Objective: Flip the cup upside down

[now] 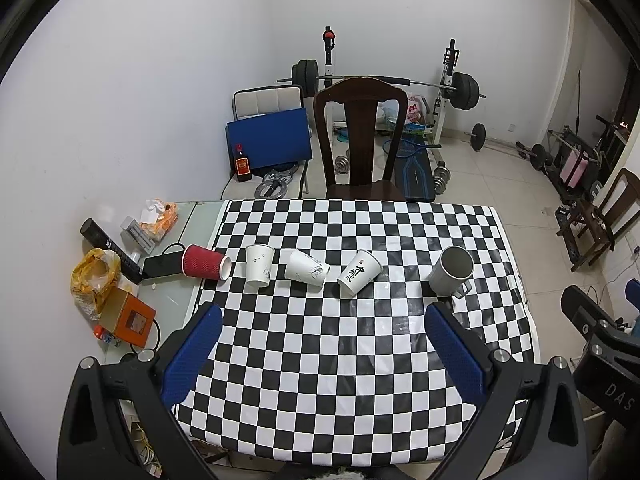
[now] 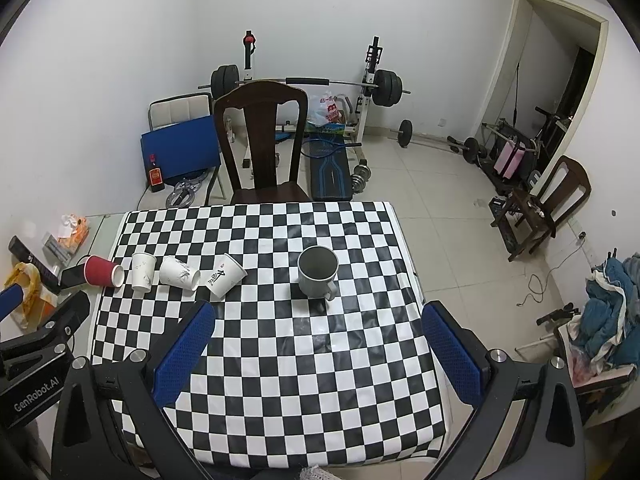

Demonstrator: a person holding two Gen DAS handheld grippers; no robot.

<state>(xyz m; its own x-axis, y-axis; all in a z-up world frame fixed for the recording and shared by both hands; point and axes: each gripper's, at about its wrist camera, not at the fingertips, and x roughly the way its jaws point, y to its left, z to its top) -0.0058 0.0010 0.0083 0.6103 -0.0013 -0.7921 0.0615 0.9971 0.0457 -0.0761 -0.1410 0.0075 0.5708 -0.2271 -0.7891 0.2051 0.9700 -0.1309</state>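
A row of cups stands on the checkered tablecloth [image 1: 340,360]. From the left: a red ribbed cup [image 1: 205,262] on its side, a white paper cup [image 1: 259,265] upright, a white cup [image 1: 306,271] on its side, a white cup with black characters [image 1: 359,272] tilted, and a grey mug [image 1: 451,271] upright with its handle toward me. The same cups show in the right wrist view: red [image 2: 101,271], grey mug [image 2: 318,271]. My left gripper [image 1: 322,316] is open and empty, well short of the cups. My right gripper [image 2: 318,314] is open and empty, just short of the mug.
A dark wooden chair [image 1: 360,140] stands at the table's far edge. Clutter lies on the bare table left of the cloth: an orange box [image 1: 130,322], a yellow bag [image 1: 94,276], a black tube [image 1: 110,248]. Weights and a bench fill the floor behind.
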